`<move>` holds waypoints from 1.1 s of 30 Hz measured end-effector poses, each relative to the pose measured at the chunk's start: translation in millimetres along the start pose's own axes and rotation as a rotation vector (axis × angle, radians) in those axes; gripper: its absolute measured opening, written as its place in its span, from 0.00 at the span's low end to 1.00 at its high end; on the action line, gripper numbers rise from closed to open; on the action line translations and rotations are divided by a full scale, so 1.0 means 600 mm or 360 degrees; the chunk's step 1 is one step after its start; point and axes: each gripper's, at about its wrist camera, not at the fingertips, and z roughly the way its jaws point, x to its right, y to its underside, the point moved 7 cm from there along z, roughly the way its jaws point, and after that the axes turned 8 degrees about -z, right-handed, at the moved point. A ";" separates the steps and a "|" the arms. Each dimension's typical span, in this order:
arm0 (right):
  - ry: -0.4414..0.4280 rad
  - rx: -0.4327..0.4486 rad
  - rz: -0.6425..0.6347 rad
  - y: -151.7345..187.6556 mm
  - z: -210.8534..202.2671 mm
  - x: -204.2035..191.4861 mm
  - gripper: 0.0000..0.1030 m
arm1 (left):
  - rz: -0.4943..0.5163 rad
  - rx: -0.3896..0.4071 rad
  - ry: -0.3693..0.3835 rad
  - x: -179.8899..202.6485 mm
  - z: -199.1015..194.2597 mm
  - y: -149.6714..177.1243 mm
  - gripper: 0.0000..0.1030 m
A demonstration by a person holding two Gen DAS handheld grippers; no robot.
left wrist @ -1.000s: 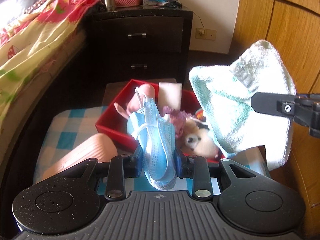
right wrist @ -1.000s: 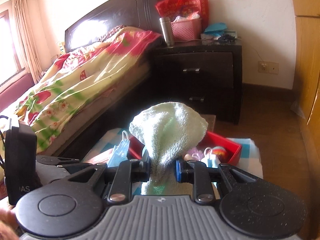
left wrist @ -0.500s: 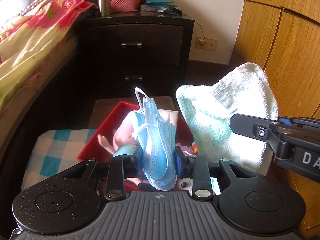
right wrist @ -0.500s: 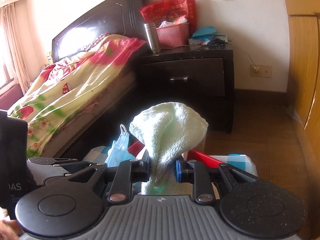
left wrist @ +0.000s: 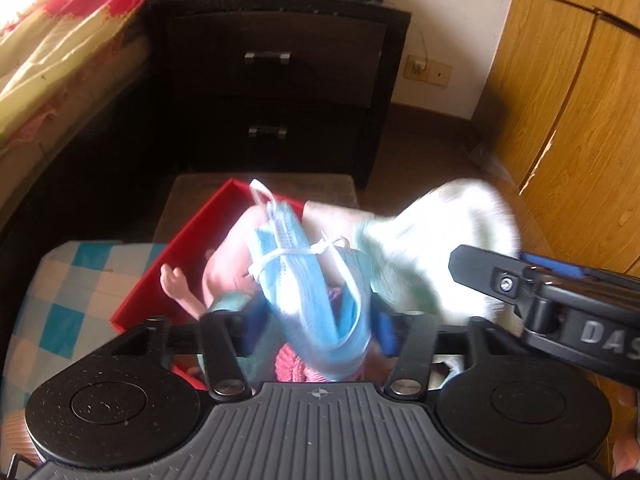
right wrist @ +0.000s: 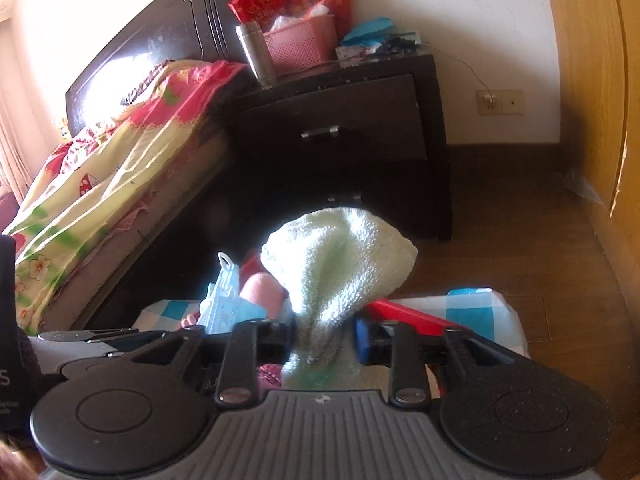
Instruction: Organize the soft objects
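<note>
Face masks (left wrist: 312,280): blue bundle tied with white string, between left gripper (left wrist: 316,326) fingers, which pinch it above the red box (left wrist: 160,276).
Towel (right wrist: 340,264): pale green terry, bunched, clamped in right gripper (right wrist: 324,340).

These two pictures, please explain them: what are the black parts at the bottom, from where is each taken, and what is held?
No robot here: a person holds one grasping tool in each hand, and a camera on each looks forward along its two fingers. In the left view, the left tool grips a bundle of blue face masks. In the right view, the right tool grips a pale green towel. Below both is a red box holding a doll, on a blue checked cloth, beside a dark nightstand.
</note>
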 end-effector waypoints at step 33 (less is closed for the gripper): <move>0.0068 -0.0005 -0.0055 0.109 -0.220 -0.069 0.54 | -0.0133 0.0032 -0.0067 -0.083 -0.230 0.147 0.82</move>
